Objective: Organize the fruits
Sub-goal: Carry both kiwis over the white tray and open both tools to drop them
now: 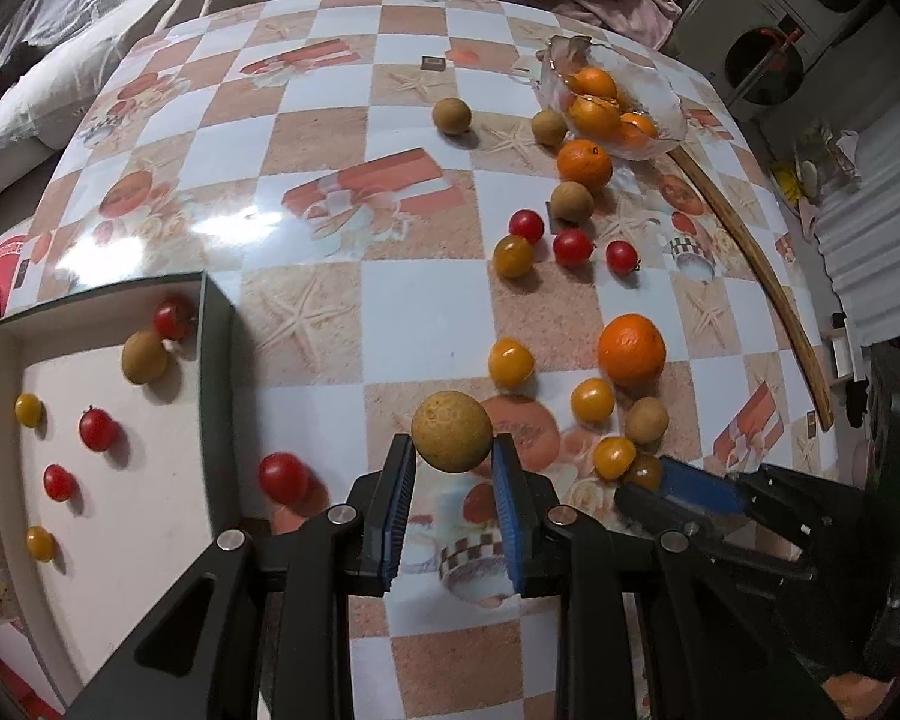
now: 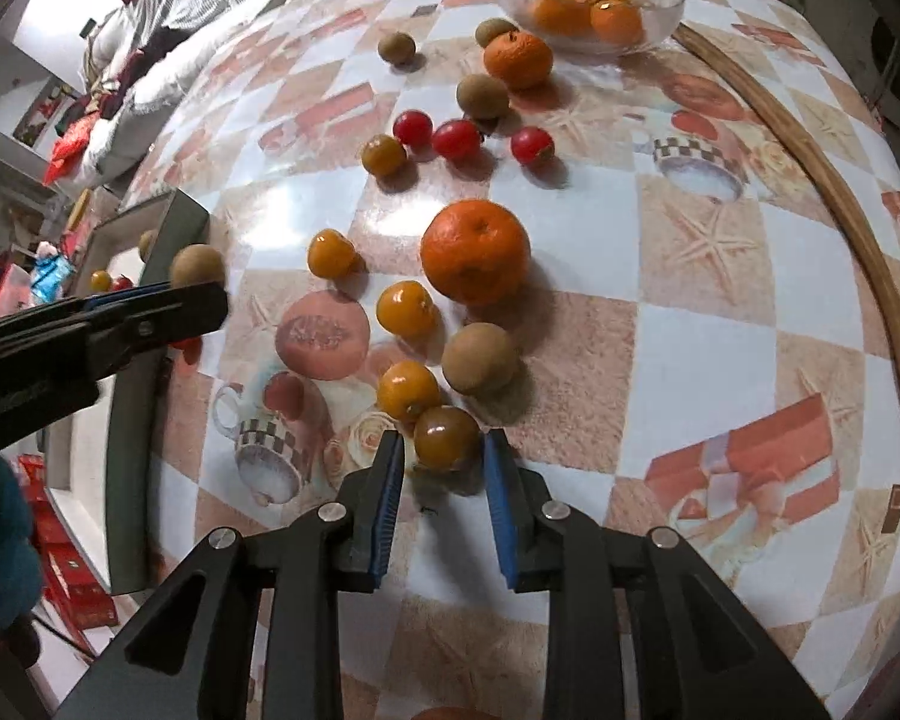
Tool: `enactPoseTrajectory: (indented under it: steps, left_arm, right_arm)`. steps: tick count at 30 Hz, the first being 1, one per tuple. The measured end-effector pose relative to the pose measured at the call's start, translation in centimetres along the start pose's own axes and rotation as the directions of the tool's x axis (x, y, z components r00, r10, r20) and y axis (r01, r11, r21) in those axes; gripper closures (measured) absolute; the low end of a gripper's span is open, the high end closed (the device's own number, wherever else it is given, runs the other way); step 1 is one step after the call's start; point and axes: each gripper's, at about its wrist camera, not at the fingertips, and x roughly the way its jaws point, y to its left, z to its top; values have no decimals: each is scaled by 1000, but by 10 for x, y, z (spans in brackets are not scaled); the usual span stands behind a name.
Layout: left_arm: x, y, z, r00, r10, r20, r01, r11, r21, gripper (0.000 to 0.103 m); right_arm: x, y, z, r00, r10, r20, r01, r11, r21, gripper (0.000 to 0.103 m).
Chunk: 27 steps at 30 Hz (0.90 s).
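Tan and rough-skinned, a longan [image 1: 452, 432] is pinched in the left tongs [image 1: 453, 461], lifted above the checkered desk [image 1: 330, 192] beside the white tray [image 1: 150, 480] holding cherry tomatoes and another longan. Right tongs [image 2: 444, 450] close narrowly on a dark-yellow cherry tomato [image 2: 447, 437] resting on the desk. Glass bowl [image 2: 660, 6] holds mandarins.
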Motion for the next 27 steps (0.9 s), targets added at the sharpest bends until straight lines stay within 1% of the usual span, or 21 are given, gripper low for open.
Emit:
enactPoseTrajectory:
  steps: [1, 6, 14, 20, 27]
  left_arm:
    - [-1, 2, -1, 1000, 1, 0, -1, 1000, -2, 76]
    - [-8, 6, -9, 1000, -1, 9, 2, 1000, -5, 76]
    - [-30, 18, -18, 999, -9, 39, 10, 1000, -17, 76]
    - [-49, 39, -24, 998, 0, 68, 4, 999, -51, 76]
    - [-68, 81, -40, 995, 34, 90, -23, 991, -130, 76]
  right_arm:
    - [-1, 0, 0, 1000, -3, 5, 3, 1000, 5, 79]
    - [-8, -3, 0, 1000, 17, 16, -18, 999, 40, 80]
    - [-30, 13, 8, 999, 34, 35, -34, 999, 6, 80]
    - [-38, 41, 22, 996, 69, 49, -67, 997, -35, 80]
    - [-37, 88, 39, 993, 107, 40, -101, 987, -123, 80]
